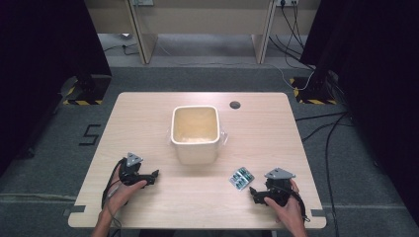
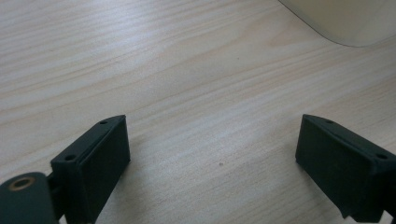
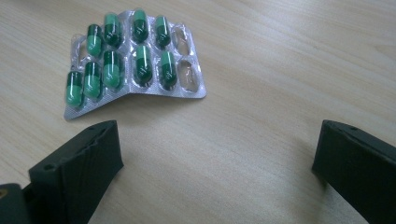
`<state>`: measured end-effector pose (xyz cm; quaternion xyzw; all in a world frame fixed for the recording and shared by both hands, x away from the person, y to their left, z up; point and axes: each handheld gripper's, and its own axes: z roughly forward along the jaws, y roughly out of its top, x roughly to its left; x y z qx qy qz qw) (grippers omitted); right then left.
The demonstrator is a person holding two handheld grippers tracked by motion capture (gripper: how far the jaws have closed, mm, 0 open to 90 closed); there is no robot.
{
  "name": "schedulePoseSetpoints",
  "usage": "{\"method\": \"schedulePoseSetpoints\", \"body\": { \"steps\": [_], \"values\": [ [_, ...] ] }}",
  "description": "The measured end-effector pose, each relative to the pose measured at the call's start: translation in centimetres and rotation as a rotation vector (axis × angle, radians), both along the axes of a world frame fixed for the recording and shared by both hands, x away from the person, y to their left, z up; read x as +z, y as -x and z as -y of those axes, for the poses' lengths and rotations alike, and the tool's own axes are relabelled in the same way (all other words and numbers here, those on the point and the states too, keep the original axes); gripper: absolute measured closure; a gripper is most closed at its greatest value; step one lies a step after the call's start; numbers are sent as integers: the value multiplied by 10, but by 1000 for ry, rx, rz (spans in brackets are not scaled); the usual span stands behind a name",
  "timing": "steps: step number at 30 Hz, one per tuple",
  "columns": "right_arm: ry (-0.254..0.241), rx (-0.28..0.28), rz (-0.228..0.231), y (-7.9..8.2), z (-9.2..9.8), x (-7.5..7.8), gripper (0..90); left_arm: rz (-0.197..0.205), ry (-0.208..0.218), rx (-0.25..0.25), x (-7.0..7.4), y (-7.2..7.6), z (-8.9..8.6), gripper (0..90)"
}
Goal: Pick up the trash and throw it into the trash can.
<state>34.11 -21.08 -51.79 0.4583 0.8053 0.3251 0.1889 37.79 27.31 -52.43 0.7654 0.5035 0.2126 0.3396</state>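
Note:
A bent blister pack (image 3: 133,58) of green capsules lies on the wooden table (image 1: 148,113), in the high view (image 1: 241,177) just left of my right gripper (image 1: 253,192). In the right gripper view the right gripper (image 3: 217,161) stands open, its jaws wide apart with bare wood between them and the pack just beyond the left jaw. A cream square tub (image 1: 194,132) stands at the table's middle. My left gripper (image 1: 154,177) rests at the front left, pointing right toward the tub. Its jaws (image 2: 212,161) are open over bare wood, and the tub's corner (image 2: 345,21) shows at the top right.
A round cable hole (image 1: 235,104) sits in the table near its far edge. Dark stands and cables (image 1: 316,84) flank the table on the floor. Wood lies bare around the tub on both sides.

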Motion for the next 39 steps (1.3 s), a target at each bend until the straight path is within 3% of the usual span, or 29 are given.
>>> {"method": "schedulePoseSetpoints", "body": {
  "steps": [6,7,8,9,10,11,14,15,20,26,39],
  "values": [
    [-6,-6,4,1,1,0,34,0,0,0,0,0,0,89],
    [-11,-11,12,2,2,2,120,0,0,0,0,0,0,89],
    [-11,-11,12,2,2,2,120,0,0,0,0,0,0,89],
    [-22,5,19,3,3,4,212,0,0,0,0,0,0,90],
    [-22,5,19,3,3,4,212,0,0,0,0,0,0,89],
    [-27,13,33,5,3,8,128,0,0,0,0,0,0,89],
    [-26,19,54,6,2,13,182,0,0,0,0,0,0,89],
    [-36,28,64,8,-1,18,143,0,0,0,0,0,0,89],
    [-43,60,90,11,-9,26,152,0,0,0,0,0,0,89],
    [-33,95,87,10,-27,28,151,0,0,0,0,0,0,89],
    [14,67,79,-2,-54,24,151,0,0,0,0,0,0,89]
  ]
}}
